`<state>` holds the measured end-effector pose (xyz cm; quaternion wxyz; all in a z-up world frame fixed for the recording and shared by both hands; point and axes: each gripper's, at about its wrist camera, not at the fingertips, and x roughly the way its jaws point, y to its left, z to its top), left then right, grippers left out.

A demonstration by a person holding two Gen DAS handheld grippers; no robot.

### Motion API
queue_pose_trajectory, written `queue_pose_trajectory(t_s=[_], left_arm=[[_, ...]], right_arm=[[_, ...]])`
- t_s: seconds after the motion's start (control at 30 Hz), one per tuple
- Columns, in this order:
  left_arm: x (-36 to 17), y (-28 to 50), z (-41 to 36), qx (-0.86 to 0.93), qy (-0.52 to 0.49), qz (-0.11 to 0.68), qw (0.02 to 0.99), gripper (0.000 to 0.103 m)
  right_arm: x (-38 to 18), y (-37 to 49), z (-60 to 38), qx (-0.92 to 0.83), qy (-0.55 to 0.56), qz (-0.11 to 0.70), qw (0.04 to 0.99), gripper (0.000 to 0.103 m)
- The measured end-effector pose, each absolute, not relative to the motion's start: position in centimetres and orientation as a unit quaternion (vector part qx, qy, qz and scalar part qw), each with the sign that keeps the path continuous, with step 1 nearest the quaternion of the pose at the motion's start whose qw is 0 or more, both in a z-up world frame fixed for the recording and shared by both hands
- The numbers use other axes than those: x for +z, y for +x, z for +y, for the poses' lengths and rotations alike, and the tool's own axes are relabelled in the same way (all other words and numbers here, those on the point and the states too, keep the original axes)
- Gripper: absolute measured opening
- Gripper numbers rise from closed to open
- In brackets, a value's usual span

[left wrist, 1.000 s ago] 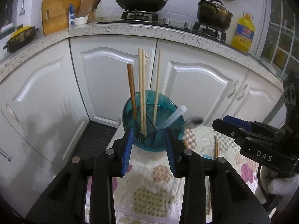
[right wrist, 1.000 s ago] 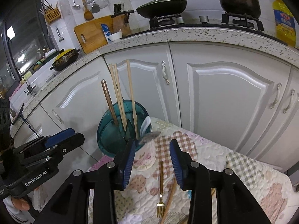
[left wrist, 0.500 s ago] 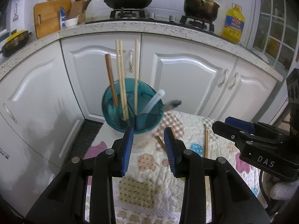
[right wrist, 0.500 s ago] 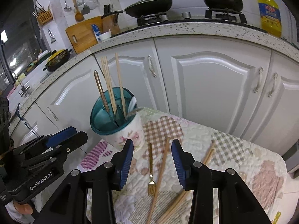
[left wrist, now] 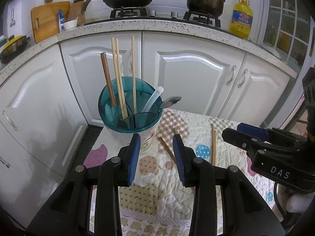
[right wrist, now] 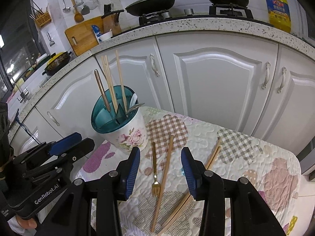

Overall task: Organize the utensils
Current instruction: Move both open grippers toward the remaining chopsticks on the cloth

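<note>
A teal-rimmed floral utensil holder (left wrist: 130, 118) stands at the table's far left corner. It holds light chopsticks (left wrist: 118, 74), a brown handle (left wrist: 107, 78), a white spoon (left wrist: 153, 100) and a metal spoon (left wrist: 171, 101). My left gripper (left wrist: 156, 139) hovers open and empty just in front of it. In the right wrist view the holder (right wrist: 133, 135) is to the upper left. A gold fork (right wrist: 154, 169) and a brown chopstick (right wrist: 165, 177) lie on the cloth between the open fingers of my right gripper (right wrist: 160, 153), below them. A chopstick pair (right wrist: 211, 157) lies to their right.
A patchwork quilted cloth (right wrist: 256, 167) covers the table. White cabinet doors (left wrist: 196, 78) stand close behind it, under a speckled counter (left wrist: 157, 25) with a wok, a pot and an oil bottle (left wrist: 242, 17). A gloved hand (left wrist: 299, 202) holds the right gripper.
Both grippers have drawn back from the holder, which now sits farther off in both views. More of the cloth, with the fork and loose chopsticks, has come into view.
</note>
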<state>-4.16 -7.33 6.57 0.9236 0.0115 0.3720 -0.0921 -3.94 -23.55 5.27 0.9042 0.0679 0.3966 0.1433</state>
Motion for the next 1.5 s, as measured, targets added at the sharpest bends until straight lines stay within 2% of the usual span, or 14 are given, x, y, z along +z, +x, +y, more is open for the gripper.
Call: queue_pose_trajectory(t_s=[1.27, 1.5], left_arm=[[3.2, -3.9, -8.5, -0.097, 0.015, 0.413, 0.905, 0.033], [2.7, -3.7, -8.9, -0.101, 0.017, 0.424, 0.900, 0.033]], right_arm=[[2.4, -3.7, -24.4, 0.093, 0.018, 0.427, 0.899, 0.043], [1.6, -3.8, -25.3, 0.079, 0.010, 0.436, 0.897, 0.048]])
